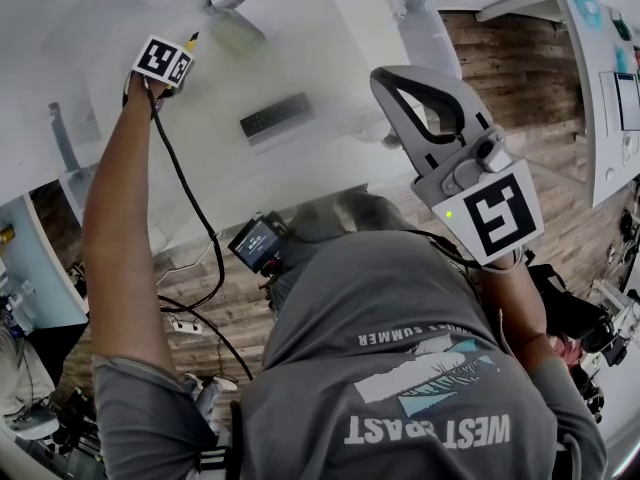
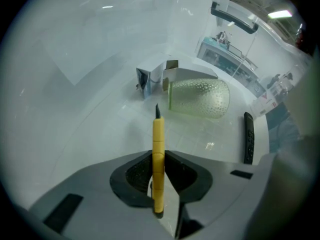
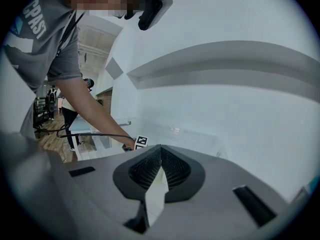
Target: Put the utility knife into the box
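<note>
My left gripper (image 2: 158,151) points steeply down over the white table and is shut on a yellow utility knife (image 2: 158,149). The knife lies along the jaws, both pads against its sides, its dark blade tip toward the table. Just beyond the tip stands a small open white box (image 2: 152,77), with a pale green dimpled container (image 2: 200,98) on its side next to it. In the head view the left gripper (image 1: 172,68) is far out at the upper left with the knife's yellow end (image 1: 190,40) showing. My right gripper (image 3: 160,148) is shut and empty, held up near the person's head (image 1: 395,83).
A black remote control (image 2: 248,138) lies on the table right of the green container, also seen as the remote (image 1: 275,116) from above. A black cable (image 1: 190,208) trails from the left gripper. The table edge (image 1: 300,203) runs just ahead of the person; wooden floor lies beyond.
</note>
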Motion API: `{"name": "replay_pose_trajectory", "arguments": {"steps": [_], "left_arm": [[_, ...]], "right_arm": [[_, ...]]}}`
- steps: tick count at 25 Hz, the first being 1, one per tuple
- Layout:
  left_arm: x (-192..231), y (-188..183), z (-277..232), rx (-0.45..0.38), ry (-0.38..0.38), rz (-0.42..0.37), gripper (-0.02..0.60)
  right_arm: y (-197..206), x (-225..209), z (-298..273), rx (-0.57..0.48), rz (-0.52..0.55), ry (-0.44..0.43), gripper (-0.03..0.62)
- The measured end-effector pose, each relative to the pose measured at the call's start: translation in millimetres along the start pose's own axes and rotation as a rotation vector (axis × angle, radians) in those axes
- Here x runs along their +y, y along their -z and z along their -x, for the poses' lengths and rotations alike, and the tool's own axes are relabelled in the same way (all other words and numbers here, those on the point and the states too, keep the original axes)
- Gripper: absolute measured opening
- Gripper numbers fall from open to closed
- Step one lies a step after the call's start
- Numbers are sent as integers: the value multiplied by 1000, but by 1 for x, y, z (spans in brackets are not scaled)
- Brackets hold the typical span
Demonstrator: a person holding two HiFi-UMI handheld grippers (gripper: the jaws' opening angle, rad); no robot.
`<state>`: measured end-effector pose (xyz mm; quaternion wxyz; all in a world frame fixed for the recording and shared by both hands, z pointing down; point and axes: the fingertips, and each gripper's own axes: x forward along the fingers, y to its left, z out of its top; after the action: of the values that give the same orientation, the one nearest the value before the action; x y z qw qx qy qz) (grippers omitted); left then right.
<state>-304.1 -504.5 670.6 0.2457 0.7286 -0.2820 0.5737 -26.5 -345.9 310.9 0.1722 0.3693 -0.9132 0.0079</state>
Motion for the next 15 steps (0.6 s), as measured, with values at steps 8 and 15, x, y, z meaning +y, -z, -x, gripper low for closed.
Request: {"name": "replay_pose_trajectory", "arguments": {"steps": [8, 15], "left_arm": [[-10, 1, 21, -12, 20, 3, 137], [-5, -19, 88, -171, -88, 19, 138]], "right_arm": [[-6, 3, 11, -30, 8, -17, 11], [-16, 7, 25, -79, 14, -46, 11]]}}
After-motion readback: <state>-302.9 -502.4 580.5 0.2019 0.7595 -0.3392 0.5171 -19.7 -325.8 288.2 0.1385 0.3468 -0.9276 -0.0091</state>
